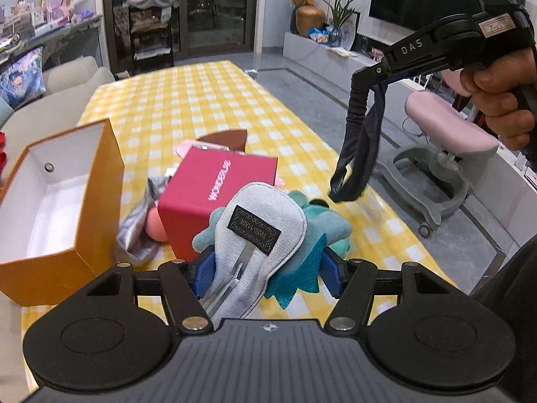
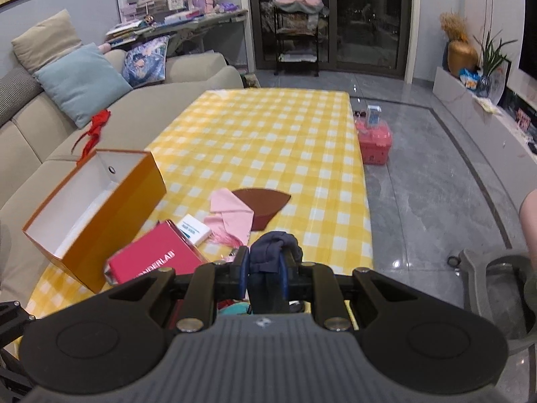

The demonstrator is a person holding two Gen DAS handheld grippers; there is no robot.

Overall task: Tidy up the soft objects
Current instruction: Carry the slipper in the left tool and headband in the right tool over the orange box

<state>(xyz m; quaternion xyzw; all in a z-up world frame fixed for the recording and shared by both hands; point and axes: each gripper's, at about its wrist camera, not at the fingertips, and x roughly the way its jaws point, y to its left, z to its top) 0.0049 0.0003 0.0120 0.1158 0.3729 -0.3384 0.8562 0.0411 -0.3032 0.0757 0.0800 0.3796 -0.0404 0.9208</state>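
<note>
We see an open box (image 2: 97, 208) at the table's (image 2: 268, 127) left edge, a closed box (image 2: 157, 262) right of it, cloths (image 2: 235, 215) behind, sofa (image 2: 40, 134) left.

Hidden behind the red box (image 1: 214, 198): most of the pink cloth (image 1: 184, 147) and brown piece (image 1: 228, 138). Teal plush (image 1: 322, 231) half covered by the grey pouch (image 1: 258, 245). Blurred: lower end of the dark garment (image 1: 352, 181). Orange box (image 1: 63, 198) cut at the left edge.
</note>
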